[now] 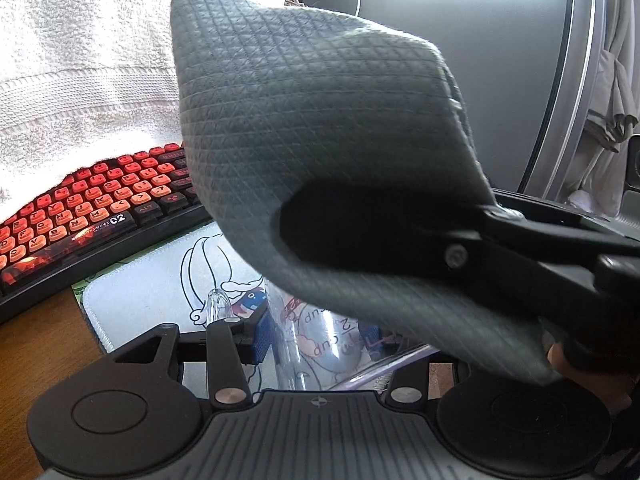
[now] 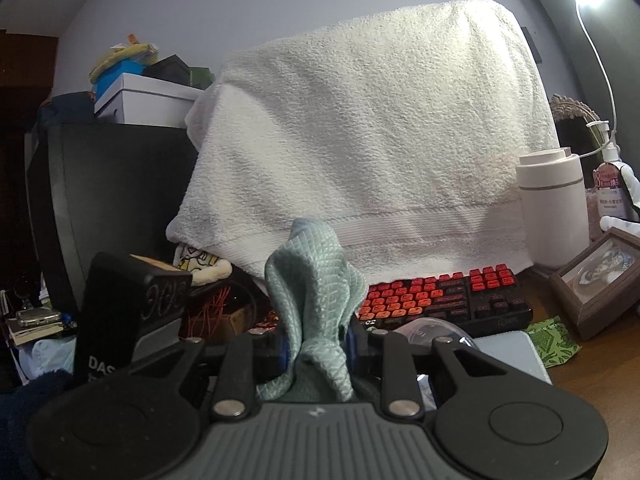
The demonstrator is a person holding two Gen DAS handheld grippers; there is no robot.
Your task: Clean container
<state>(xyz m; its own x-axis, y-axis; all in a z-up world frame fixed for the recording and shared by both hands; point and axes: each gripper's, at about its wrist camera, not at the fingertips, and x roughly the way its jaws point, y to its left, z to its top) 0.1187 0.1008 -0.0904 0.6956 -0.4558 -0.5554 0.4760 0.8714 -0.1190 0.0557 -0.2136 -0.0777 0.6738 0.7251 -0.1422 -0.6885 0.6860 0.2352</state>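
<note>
On a cluttered desk before the red keyboard [image 1: 92, 204], the left gripper [image 1: 316, 340] clamps the clear measuring cup [image 1: 320, 344] while the right gripper [image 2: 316, 344] pinches the cloth [image 2: 316, 280] — wiping seemingly underway, cleanliness unclear.

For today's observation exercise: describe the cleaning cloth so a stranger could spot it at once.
Start at the big white towel draped above the red-keyed keyboard. In front of it, the right gripper pinches a pale green cloth standing up in folds. Its woven diamond pattern sets it apart from the fluffy towel.
</note>
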